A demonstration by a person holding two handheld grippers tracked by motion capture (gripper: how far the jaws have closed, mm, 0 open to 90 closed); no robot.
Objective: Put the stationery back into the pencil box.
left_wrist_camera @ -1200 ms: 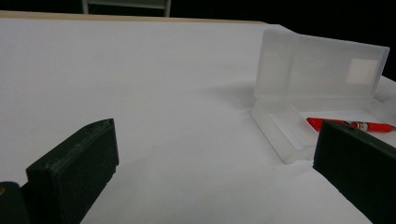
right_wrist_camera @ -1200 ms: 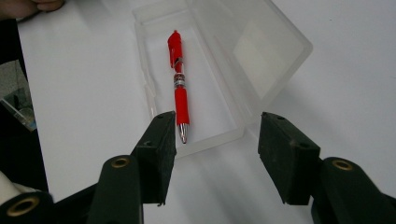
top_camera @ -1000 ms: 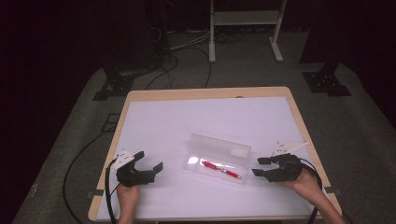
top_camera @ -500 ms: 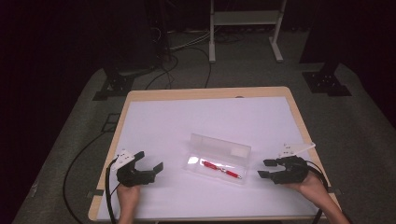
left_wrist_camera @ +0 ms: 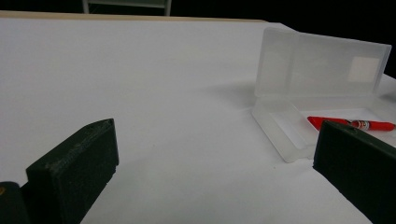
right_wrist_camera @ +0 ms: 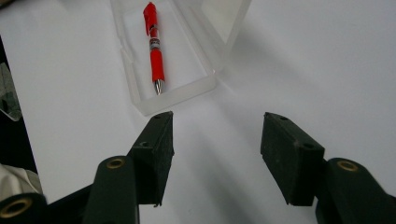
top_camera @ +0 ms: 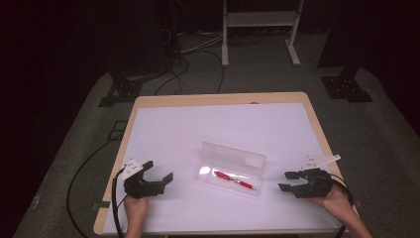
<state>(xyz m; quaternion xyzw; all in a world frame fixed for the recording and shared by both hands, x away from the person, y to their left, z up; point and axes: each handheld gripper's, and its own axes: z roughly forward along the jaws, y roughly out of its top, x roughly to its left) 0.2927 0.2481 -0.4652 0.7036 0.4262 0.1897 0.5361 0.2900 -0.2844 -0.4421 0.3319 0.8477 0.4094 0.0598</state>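
Two handheld grippers rest low over a white table (top_camera: 198,129), one at each near corner, with a clear plastic pencil case (top_camera: 232,168) lying between them. On the person's left, the left gripper (top_camera: 161,170) sits in a hand near the front edge, its two black jaws spread wide with bare white tabletop between them and nothing gripped. From the left gripper view, the case (left_wrist_camera: 317,88) lies ahead and to the right, its lid standing open and upright behind the shallow tray.

On the opposite side, the right gripper (top_camera: 288,181) is held in the person's right hand, jaws pointing toward the case and parted, released, with nothing between them. These jaws have just been opening a little further. In the right gripper view, the short end of the tray (right_wrist_camera: 173,93) lies just beyond the jaw tips, apart from them.

Inside the tray lies a red pen (top_camera: 235,179), resting flat along its length. Seen from the right gripper view, the pen (right_wrist_camera: 154,46) points its metal tip toward the gripper. Both grippers are well apart from each other.
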